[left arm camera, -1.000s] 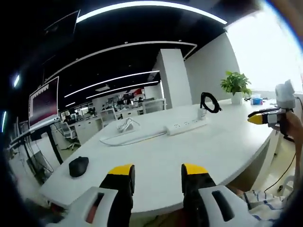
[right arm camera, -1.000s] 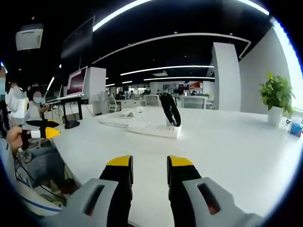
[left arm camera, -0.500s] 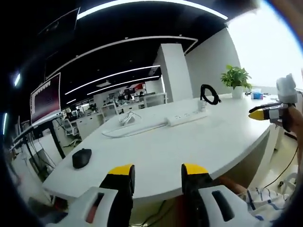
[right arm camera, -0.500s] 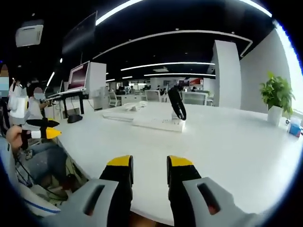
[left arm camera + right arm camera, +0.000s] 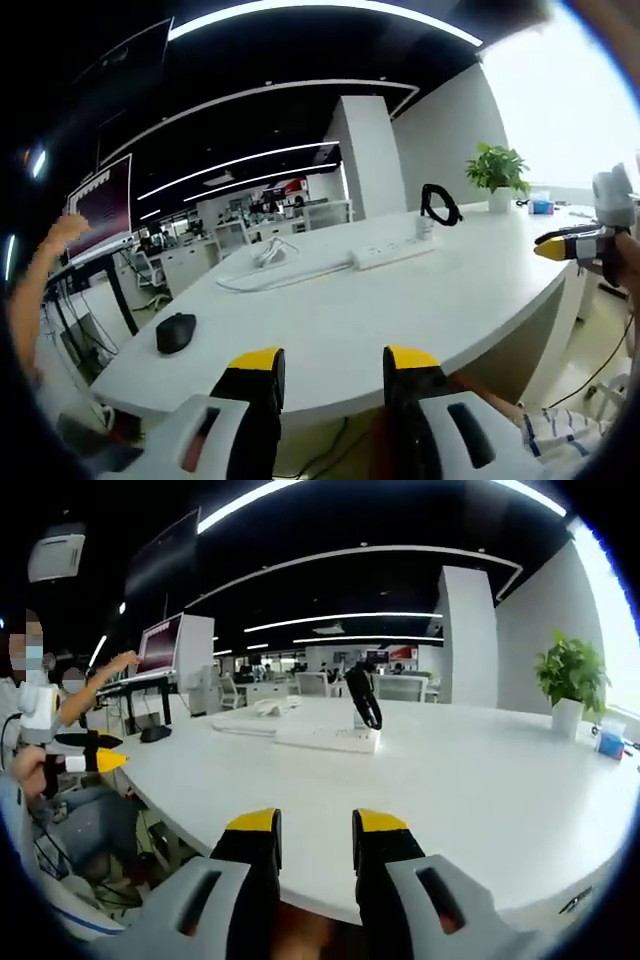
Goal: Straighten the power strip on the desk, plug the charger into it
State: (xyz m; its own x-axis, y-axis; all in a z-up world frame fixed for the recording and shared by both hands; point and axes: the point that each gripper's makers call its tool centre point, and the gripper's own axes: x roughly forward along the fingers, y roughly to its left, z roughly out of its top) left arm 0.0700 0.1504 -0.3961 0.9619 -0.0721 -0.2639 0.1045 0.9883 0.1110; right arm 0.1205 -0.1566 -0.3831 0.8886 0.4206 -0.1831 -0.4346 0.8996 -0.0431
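The white power strip (image 5: 392, 255) lies across the middle of the white desk (image 5: 400, 310), and its white cord (image 5: 262, 280) runs left to a loose pile. At its right end stands the white charger (image 5: 427, 232) with a coiled black cable (image 5: 440, 208); whether it is plugged in I cannot tell. My left gripper (image 5: 332, 365) hangs open before the desk's near edge, holding nothing. In the right gripper view the power strip (image 5: 328, 740) and black cable (image 5: 362, 695) lie far ahead. My right gripper (image 5: 315, 830) is open and holds nothing. Each gripper shows in the other's view: right gripper (image 5: 578, 246), left gripper (image 5: 85, 760).
A black mouse (image 5: 176, 332) lies at the desk's left end. A potted plant (image 5: 497, 170) stands at the far right corner. A monitor (image 5: 160, 648) stands beyond the desk's left end, with a person's arm (image 5: 40, 285) raised near it.
Both cameras have drawn back from the desk, so the power strip looks farther off. A person's arm has come in at the left of the left gripper view.
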